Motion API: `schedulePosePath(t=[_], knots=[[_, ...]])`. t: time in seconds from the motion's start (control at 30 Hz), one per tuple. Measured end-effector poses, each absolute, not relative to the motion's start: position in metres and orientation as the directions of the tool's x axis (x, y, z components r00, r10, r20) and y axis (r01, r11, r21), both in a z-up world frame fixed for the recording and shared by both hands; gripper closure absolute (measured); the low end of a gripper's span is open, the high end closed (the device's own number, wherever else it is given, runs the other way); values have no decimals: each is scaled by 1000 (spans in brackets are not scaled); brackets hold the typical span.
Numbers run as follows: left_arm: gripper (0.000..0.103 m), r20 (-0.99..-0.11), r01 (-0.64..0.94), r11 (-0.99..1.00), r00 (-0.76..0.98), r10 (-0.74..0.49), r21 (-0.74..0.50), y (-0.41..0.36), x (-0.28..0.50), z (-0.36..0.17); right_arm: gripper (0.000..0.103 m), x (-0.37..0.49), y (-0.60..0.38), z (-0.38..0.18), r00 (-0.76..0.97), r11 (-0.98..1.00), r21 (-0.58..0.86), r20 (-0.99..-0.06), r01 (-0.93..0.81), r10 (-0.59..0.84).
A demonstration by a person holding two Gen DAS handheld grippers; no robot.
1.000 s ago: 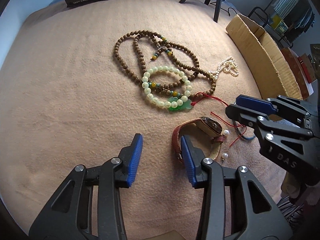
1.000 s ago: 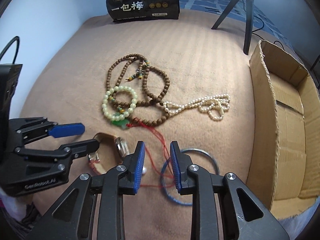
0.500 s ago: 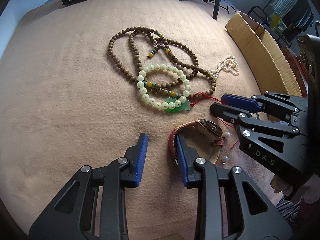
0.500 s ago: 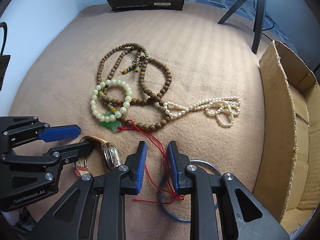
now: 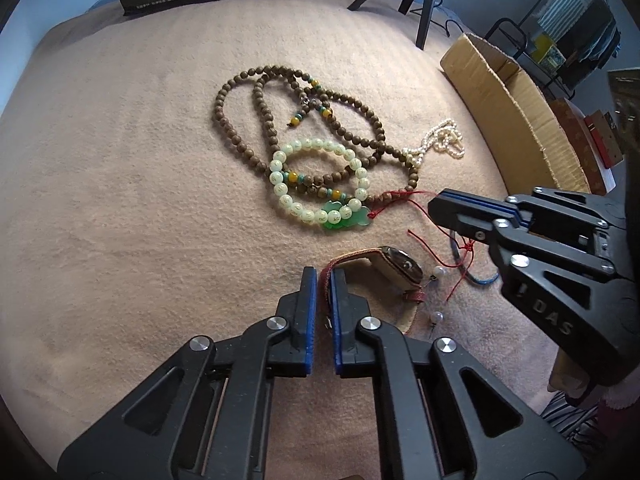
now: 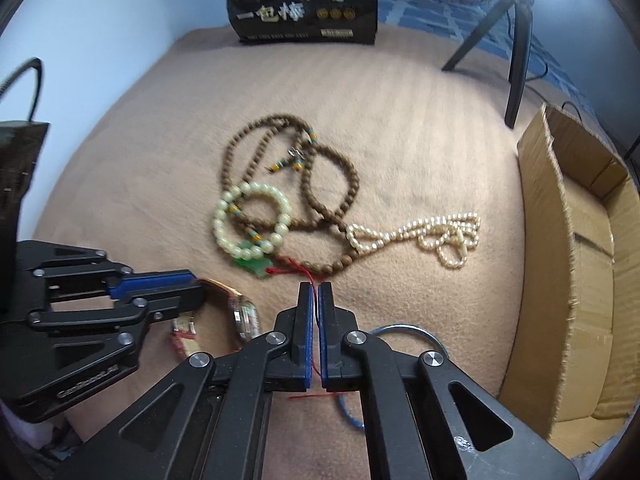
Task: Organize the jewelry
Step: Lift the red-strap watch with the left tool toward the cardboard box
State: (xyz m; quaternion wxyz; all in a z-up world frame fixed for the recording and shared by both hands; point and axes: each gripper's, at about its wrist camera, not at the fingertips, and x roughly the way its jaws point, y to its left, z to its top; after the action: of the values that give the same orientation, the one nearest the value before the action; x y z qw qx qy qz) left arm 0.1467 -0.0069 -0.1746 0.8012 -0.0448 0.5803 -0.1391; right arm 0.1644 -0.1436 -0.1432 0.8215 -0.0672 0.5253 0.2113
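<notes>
On the tan blanket lie a brown bead necklace, a pale green bead bracelet with a green jade pendant, a pearl strand and a blue ring. My left gripper is shut on the red-brown strap of a wristwatch. My right gripper is shut on the red cord that runs from the jade pendant. The right gripper also shows in the left wrist view, the left one in the right wrist view.
An open cardboard box stands at the right edge of the blanket. A black printed package stands at the far edge, with tripod legs beside it. Two loose pearl earrings lie by the watch.
Both grippers have closed: the left onto the watch strap, the right onto the red cord. Both moved slightly forward toward the jewelry.
</notes>
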Motion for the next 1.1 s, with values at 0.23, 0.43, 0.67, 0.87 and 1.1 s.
schedulePosePath(t=[0.23, 0.43, 0.67, 0.87, 1.1], knots=[[101, -909, 161, 955, 301, -287, -248, 1, 143, -169, 102, 161, -146, -124, 396, 906, 121, -870, -406, 294], [101, -910, 171, 954, 297, -288, -246, 0, 142, -171, 103, 166, -149, -130, 377, 899, 139, -873, -416, 309], [55, -926, 160, 960, 269, -267, -230, -3, 144, -181, 101, 172, -152, -153, 322, 898, 126, -905, -421, 278], [55, -928, 171, 962, 272, -254, -213, -10, 145, -187, 98, 176, -151, -169, 257, 891, 144, -927, -431, 274], [85, -929, 166, 966, 284, -237, -195, -9, 147, -190, 74, 177, -152, -171, 291, 892, 92, -926, -442, 240]])
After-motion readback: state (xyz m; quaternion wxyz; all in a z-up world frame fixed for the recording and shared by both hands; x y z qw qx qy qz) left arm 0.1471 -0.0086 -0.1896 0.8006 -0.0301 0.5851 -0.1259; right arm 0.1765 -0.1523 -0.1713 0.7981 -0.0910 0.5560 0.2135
